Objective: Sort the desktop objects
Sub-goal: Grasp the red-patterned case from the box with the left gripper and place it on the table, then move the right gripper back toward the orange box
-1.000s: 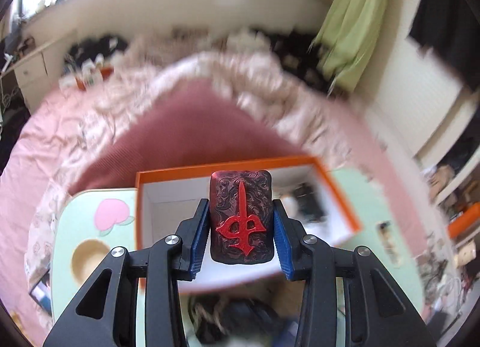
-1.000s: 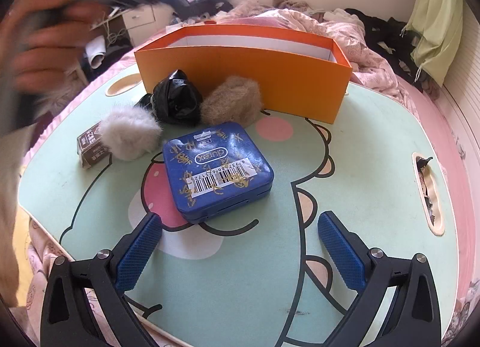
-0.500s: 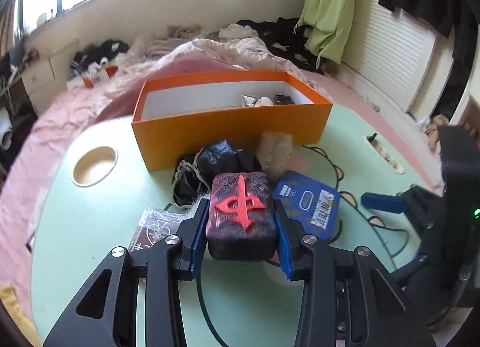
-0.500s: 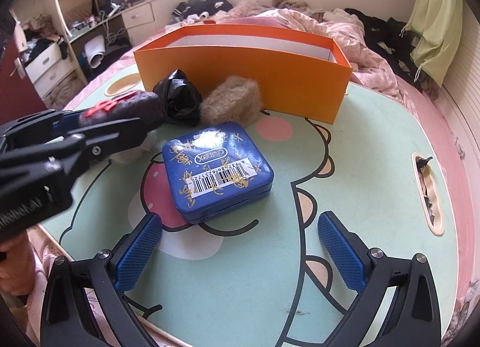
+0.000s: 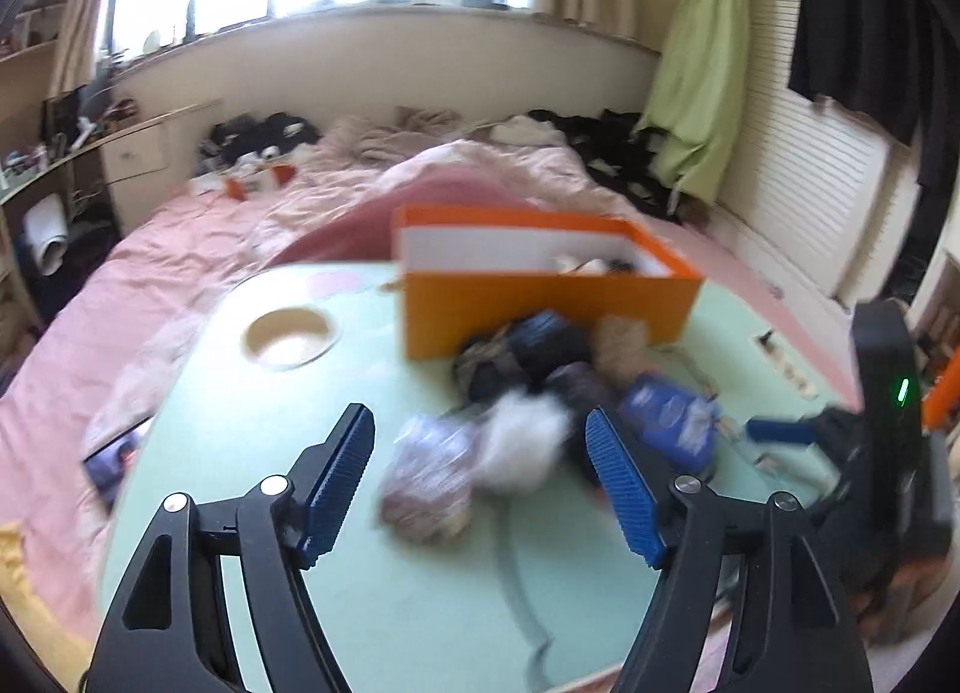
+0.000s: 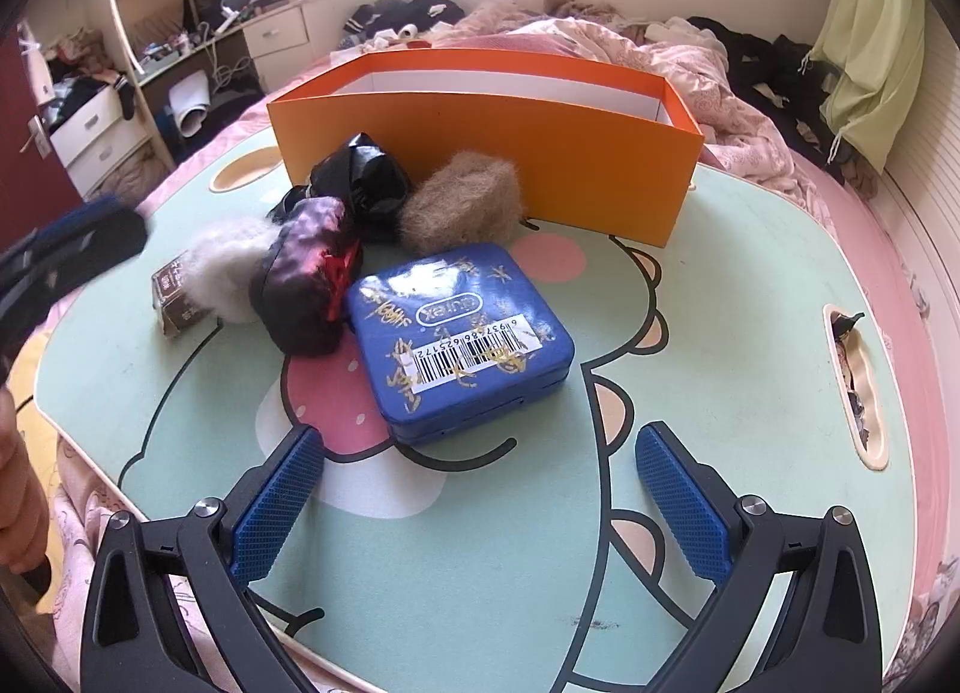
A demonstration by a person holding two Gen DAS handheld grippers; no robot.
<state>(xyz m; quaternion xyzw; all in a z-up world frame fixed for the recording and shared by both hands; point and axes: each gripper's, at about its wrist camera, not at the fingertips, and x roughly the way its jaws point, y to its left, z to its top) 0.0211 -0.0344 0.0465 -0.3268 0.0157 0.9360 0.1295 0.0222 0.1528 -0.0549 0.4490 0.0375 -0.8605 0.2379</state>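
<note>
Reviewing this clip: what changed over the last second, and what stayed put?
The left gripper let go of the dark red-marked case: it now lies on the table between the white fluffy ball and the blue tin, touching the tin, and the jaws are opening with nothing between them. The right gripper, open, the tin, the brown fluffy ball, the black bag and the orange box stayed put.

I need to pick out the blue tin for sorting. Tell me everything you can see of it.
The blue tin is a flat, rounded-square case, glossy like metal, with gold scribbles, an oval logo and a white barcode sticker on its lid. Closed, it lies flat on the table, lid up. The dark red-marked block rests against its left edge.
</note>
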